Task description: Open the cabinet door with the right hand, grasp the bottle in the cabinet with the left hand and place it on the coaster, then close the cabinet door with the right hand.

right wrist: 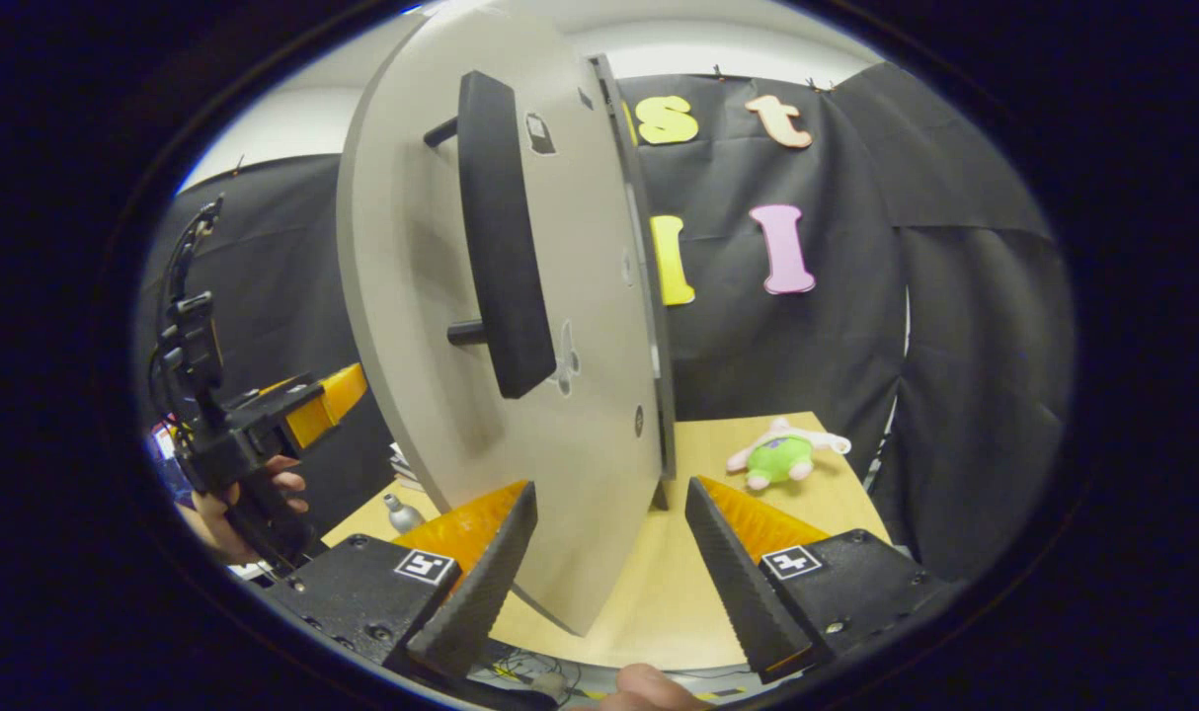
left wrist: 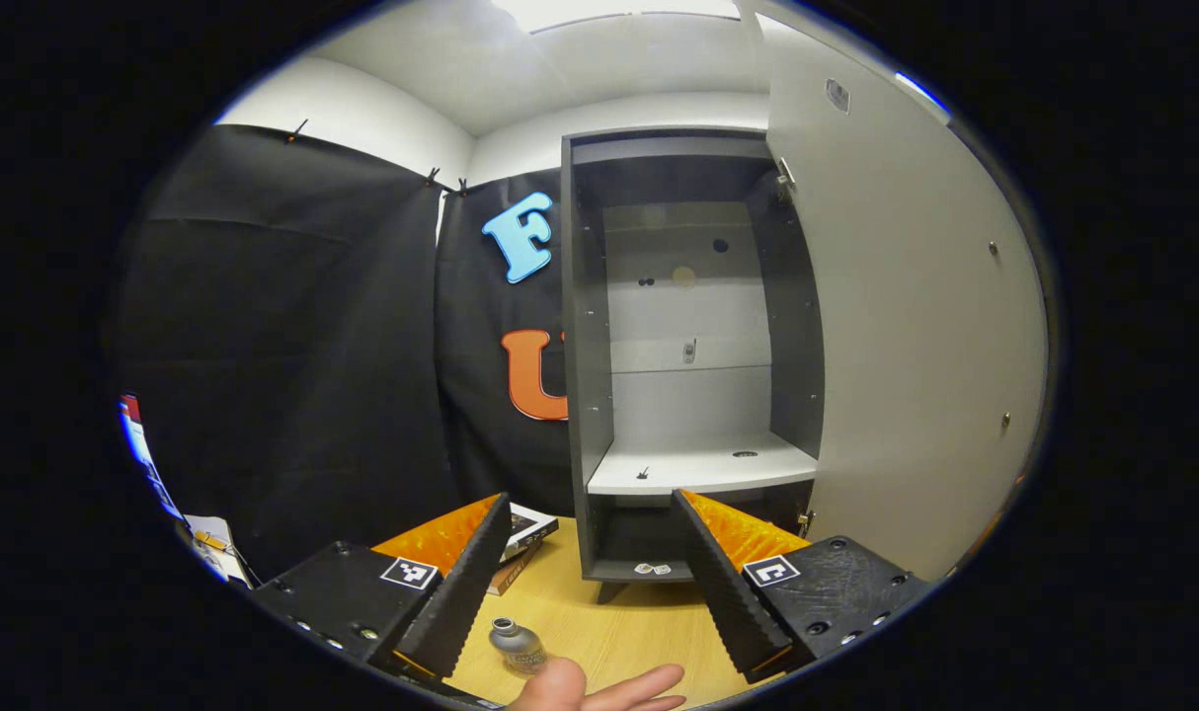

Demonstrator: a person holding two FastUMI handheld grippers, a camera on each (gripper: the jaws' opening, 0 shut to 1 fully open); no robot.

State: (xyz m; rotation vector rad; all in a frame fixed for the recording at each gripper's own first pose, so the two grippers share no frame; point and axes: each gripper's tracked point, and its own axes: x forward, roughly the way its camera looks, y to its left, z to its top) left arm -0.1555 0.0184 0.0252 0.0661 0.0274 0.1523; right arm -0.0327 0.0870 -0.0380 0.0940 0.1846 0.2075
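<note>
A: Bottle [left wrist: 517, 647] status: it stands upright on the wooden table [left wrist: 609, 617], low between the left gripper [left wrist: 590, 592] fingers in the left gripper view, not touched by either. The fingers are spread apart with nothing between them. I cannot make out a coaster under it.

B: Confirmed. A hand [left wrist: 599, 688] shows at the bottom edge just beside the bottle. Beyond the fingers, the cabinet [left wrist: 580, 395] stands on the table with its interior exposed; the white shelf [left wrist: 698, 464] carries no bottle. The cabinet door [left wrist: 906, 326] is swung wide at the right of that view.

A: Right gripper [right wrist: 609, 568] state?

B: Fingers apart, clamped on nothing. The lower edge of the door [right wrist: 560, 395] sits between them in the right gripper view; contact cannot be told. The black bar handle [right wrist: 501, 237] is higher up on the door face, clear of both fingers.

A: Farther out?

B: The left gripper [right wrist: 313, 405], held by a hand [right wrist: 234, 504], appears left of the door, with the bottle [right wrist: 400, 513] near it on the table [right wrist: 659, 592]. A green plush toy [right wrist: 782, 456] lies on the table to the right of the door. Books [left wrist: 525, 538] lie left of the cabinet base.
</note>
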